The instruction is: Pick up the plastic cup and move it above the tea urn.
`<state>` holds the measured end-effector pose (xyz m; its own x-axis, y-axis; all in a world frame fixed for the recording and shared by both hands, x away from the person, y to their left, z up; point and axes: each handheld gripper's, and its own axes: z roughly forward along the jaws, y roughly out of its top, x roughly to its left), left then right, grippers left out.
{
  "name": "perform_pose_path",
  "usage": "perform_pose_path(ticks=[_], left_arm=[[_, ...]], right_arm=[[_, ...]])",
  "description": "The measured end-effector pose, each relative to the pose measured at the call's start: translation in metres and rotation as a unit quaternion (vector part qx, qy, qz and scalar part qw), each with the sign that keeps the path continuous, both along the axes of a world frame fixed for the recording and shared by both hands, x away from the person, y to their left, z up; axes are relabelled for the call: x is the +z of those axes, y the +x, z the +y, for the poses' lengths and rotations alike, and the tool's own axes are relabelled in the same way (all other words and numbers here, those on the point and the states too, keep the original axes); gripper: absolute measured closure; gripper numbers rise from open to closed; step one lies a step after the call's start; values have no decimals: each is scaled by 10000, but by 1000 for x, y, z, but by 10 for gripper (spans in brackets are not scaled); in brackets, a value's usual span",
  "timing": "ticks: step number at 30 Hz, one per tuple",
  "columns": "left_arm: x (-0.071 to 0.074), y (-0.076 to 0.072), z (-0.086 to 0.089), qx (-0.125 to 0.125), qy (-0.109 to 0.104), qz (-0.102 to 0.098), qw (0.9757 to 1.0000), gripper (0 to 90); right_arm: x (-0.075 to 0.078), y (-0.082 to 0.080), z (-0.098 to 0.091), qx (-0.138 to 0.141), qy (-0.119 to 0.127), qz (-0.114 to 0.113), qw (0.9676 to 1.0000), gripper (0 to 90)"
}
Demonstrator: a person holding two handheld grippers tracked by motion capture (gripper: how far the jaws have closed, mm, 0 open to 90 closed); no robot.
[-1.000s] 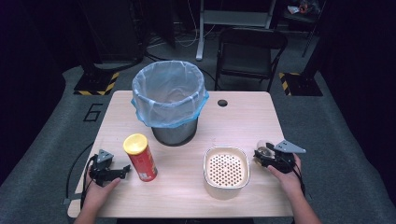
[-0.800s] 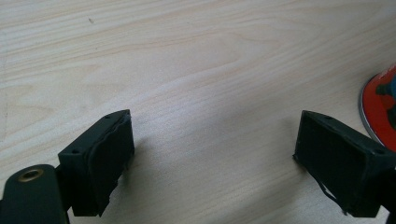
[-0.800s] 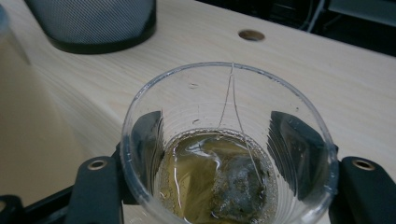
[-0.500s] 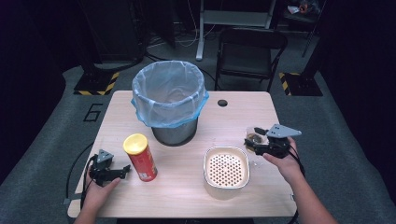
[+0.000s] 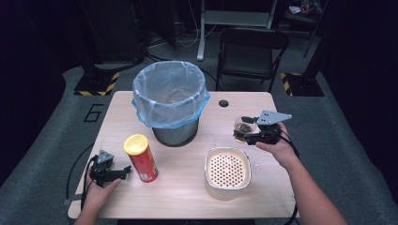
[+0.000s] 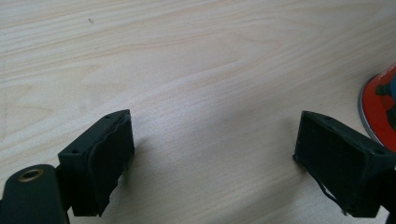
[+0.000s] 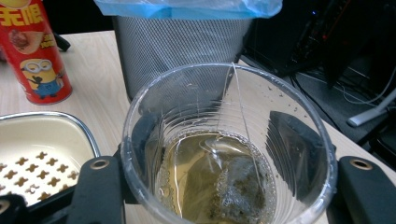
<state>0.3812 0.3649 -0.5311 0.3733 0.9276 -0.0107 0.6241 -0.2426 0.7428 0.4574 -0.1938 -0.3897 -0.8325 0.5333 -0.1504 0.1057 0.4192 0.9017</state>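
A clear plastic cup (image 7: 229,144) holds pale tea and a tea bag (image 7: 238,186) on a string. My right gripper (image 5: 245,131) is shut on the cup (image 5: 242,127) and holds it above the table, right of the bin. A cream strainer tray (image 5: 228,169) with a perforated floor sits below it. My left gripper (image 5: 121,171) rests on the table at the front left, jaws wide apart with bare wood between them (image 6: 212,163). A red chip can (image 5: 141,158) with a yellow lid stands just right of it.
A mesh waste bin (image 5: 170,101) lined with a blue bag stands at the table's middle back. A round cable hole (image 5: 223,103) lies right of it. A black folding chair (image 5: 251,51) stands behind the table. The chip can's base (image 6: 380,109) edges the left gripper view.
My right gripper has lifted the cup and carried it left and toward the back, from beside the tray to a spot above the table near the bin. The left gripper has stayed put.
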Motion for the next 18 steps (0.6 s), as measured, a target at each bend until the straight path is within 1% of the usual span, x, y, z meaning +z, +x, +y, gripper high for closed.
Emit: perform_pose_path(ticks=[3, 5, 6, 7, 9, 10, 11, 13, 14, 16, 17, 18], left_arm=[[0, 0, 0, -3, 5, -6, 10000, 115], [0, 0, 0, -4, 6, -5, 10000, 115], [0, 0, 0, 4, -11, 24, 10000, 115], [0, 0, 0, 2, -8, 23, 10000, 115], [0, 0, 0, -3, 7, -8, 10000, 115], [0, 0, 0, 6, -17, 24, 10000, 115], [1, 0, 0, -16, -4, 62, 10000, 115], [1, 1, 0, -39, -9, 63, 10000, 114], [0, 2, -1, -18, -20, 9, 10000, 114], [0, 2, 0, -30, 8, 27, 10000, 114], [0, 2, -1, -14, -10, -8, 10000, 114], [0, 2, -1, -6, -25, 5, 10000, 114]], right_arm=[[4, 1, 3, 87, -111, -54, 9999, 366], [6, 1, 5, 116, -162, -43, 9998, 366], [7, 1, 6, 136, -210, -60, 9997, 366], [8, 0, 7, 150, -269, -95, 9995, 367], [9, -2, 9, 211, -385, -243, 9987, 367], [10, -3, 10, 235, -419, -285, 9984, 368], [11, -4, 11, 284, -456, -375, 9979, 368], [11, -7, 13, 350, -488, -479, 9970, 367], [11, -8, 13, 381, -493, -532, 9966, 368], [11, -9, 14, 432, -455, -623, 9961, 367], [11, -10, 14, 452, -447, -668, 9957, 366], [11, -10, 14, 452, -447, -668, 9957, 366]])
